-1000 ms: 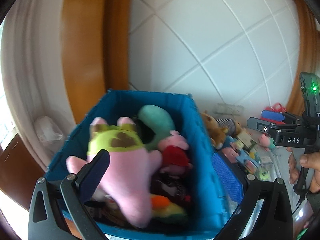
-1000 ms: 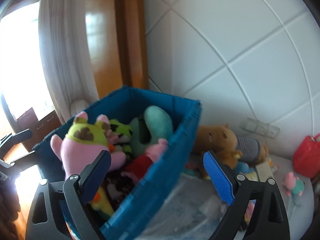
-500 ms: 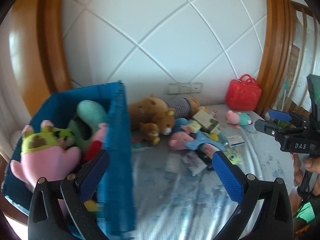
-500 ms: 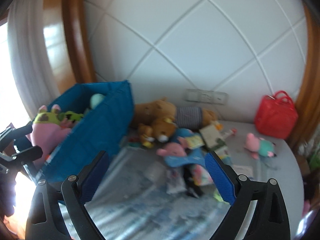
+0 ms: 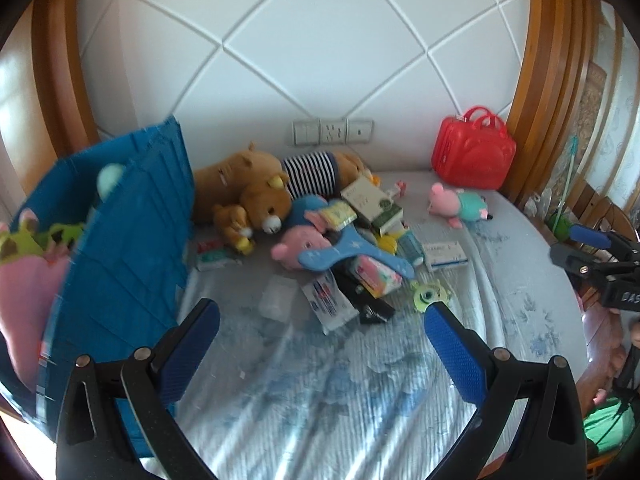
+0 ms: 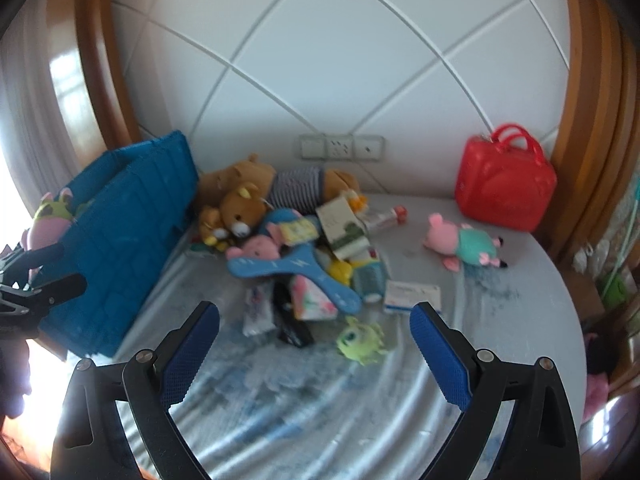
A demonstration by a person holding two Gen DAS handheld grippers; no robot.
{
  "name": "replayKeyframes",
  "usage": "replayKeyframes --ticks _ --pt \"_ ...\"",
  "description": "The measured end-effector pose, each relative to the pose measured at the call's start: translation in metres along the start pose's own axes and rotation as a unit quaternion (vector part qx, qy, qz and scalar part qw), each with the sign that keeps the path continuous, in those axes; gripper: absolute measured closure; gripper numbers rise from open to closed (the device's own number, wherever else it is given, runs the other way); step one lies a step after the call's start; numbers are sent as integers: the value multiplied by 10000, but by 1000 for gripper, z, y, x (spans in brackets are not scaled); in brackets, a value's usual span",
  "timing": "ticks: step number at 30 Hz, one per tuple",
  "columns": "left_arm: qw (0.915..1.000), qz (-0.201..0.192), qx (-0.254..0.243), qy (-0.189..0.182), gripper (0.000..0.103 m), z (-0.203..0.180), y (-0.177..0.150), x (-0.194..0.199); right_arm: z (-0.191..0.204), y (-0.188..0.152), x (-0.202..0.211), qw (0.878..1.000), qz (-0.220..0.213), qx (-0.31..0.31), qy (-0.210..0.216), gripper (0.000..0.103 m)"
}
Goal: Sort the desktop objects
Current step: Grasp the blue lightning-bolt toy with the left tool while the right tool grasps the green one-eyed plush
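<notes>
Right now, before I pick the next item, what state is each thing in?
left gripper: jaws open, empty
right gripper: jaws open, empty
blue bin: open-topped, plush toys inside
red case: shut, upright by the wall
pink pig plush: lying alone, apart from the pile
green one-eyed toy: lying loose at the pile's near edge

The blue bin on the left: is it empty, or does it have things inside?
It has things inside. Soft toys stick up above the rim of the blue bin: a pink and green plush. How full it is cannot be told.
</notes>
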State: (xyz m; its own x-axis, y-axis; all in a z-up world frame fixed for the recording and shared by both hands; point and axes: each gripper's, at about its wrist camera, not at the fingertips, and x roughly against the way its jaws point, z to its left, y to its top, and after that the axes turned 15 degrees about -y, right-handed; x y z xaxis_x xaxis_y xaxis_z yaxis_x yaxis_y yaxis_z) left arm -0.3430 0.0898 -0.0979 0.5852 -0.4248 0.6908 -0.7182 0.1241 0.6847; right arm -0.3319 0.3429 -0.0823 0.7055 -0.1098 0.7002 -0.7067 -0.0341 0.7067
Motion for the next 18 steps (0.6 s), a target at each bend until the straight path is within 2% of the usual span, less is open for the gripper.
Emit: replayKeyframes --ticks 6,9,13,18 --pt "9991 179 290 -248 0 7 -9 -74 -25 -24 -29 9995 315 -28 -27 6" --pt "9976 218 526 -388 0 20 -6 -111 -32 -36 -44 9988 495 -16 -19 6" --pt "9928 262 1056 -503 0 56 1 -170 -38 -51 -67 9971 754 64 -31 6" --pt "9908 440 1259 -244 3 93 9 -233 -43 -66 -85 9946 1033 86 -68 6"
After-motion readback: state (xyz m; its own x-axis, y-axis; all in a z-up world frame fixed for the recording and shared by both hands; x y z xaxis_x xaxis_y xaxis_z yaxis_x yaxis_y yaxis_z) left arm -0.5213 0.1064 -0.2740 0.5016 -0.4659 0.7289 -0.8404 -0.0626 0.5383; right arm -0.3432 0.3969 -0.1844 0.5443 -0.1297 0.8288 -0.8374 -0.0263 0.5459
